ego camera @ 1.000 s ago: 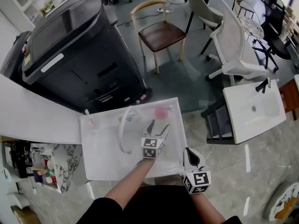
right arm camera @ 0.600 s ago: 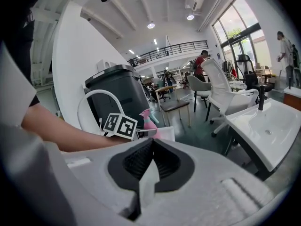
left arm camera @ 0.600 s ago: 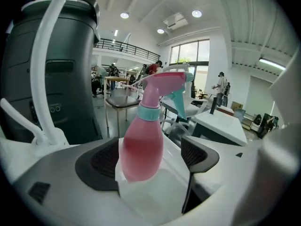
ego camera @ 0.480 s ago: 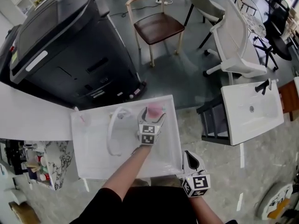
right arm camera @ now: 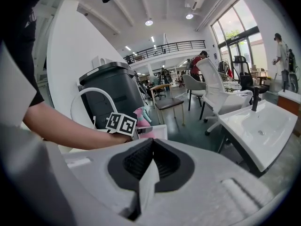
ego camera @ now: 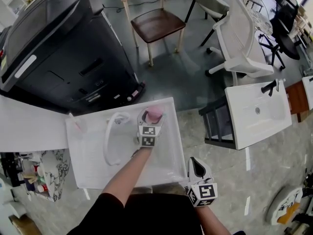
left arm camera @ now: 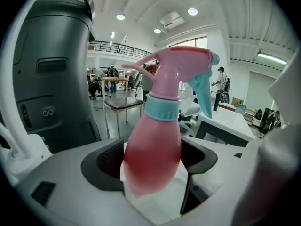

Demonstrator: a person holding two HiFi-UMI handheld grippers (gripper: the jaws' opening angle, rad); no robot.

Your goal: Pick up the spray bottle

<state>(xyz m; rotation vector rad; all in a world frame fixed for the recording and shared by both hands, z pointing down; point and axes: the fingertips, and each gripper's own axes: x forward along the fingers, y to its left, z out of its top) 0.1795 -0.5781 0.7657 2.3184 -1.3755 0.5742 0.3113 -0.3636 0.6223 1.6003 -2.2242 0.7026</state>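
Note:
A pink spray bottle [ego camera: 155,112] with a teal collar and trigger stands upright at the far edge of the white table [ego camera: 88,155]. My left gripper [ego camera: 150,119] reaches it from the near side. In the left gripper view the bottle's body [left arm camera: 153,149] fills the gap between the two black pads, and the jaws are closing on it; the bottle's base rests on the table. My right gripper [ego camera: 197,164] hangs low off the table's near right corner, shut with nothing in it [right arm camera: 151,159]. The right gripper view also shows the bottle [right arm camera: 142,116] beyond my left forearm.
A white curved hoop [ego camera: 108,141] lies on the table left of the bottle. A big black machine [ego camera: 54,48] stands behind the table. A wooden chair [ego camera: 156,26], white chairs and a white sink top [ego camera: 257,111] lie beyond and to the right.
My left gripper went forward and down along the table until the bottle stood between its jaws. The right gripper stayed near the table's corner.

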